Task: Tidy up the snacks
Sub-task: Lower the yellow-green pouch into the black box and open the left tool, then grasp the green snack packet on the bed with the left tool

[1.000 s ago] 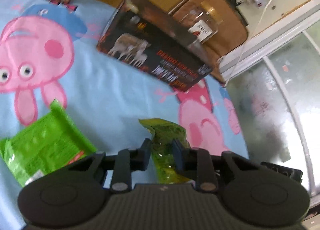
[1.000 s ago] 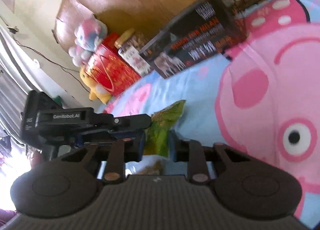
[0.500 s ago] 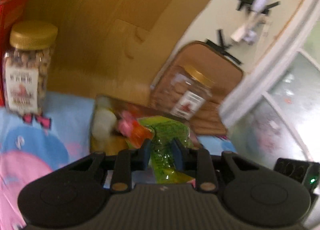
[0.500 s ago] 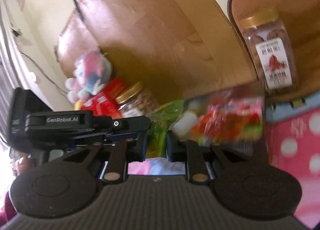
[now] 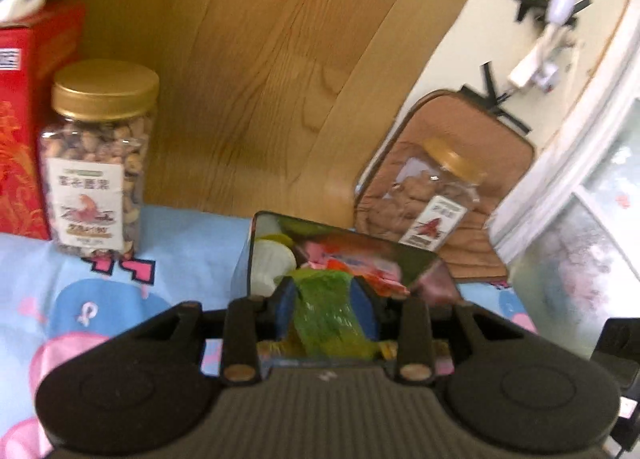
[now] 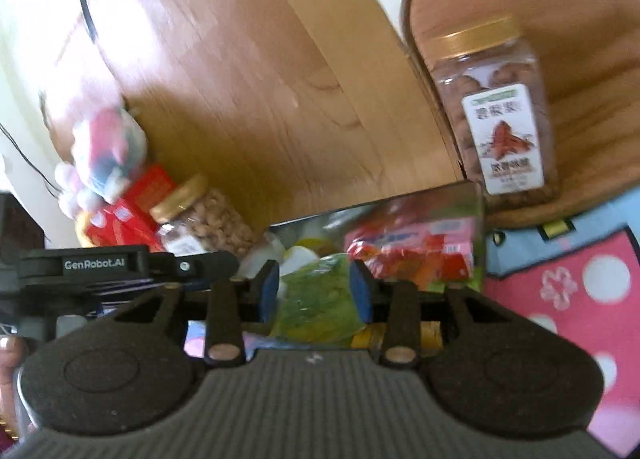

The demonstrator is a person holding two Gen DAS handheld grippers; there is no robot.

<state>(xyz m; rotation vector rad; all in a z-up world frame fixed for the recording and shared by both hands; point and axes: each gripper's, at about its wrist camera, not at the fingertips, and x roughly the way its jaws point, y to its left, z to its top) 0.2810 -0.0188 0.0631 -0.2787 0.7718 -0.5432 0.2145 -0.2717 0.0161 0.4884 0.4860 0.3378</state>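
Note:
A green snack packet (image 5: 326, 309) sits between the blue pads of my left gripper (image 5: 325, 301), at the near rim of an open dark box (image 5: 420, 259) that holds red, pink and white snacks. My right gripper (image 6: 316, 291) has the same green packet (image 6: 316, 299) between its pads, at the same box (image 6: 478, 195). Both sets of jaws stand parted around the packet with gaps at the pads. The left gripper's body (image 6: 100, 265) shows at the left of the right wrist view.
A gold-lidded jar of nuts (image 5: 96, 163) and a red box (image 5: 20, 119) stand left of the dark box against a wooden headboard (image 5: 260, 79). A second jar (image 6: 496, 111) leans on a brown cushion (image 6: 580, 59). A plush toy (image 6: 104, 155) sits far left.
Both grippers carried the green packet from the blue bedsheet up over the open box. The jaws of both have widened around the packet since half a second ago.

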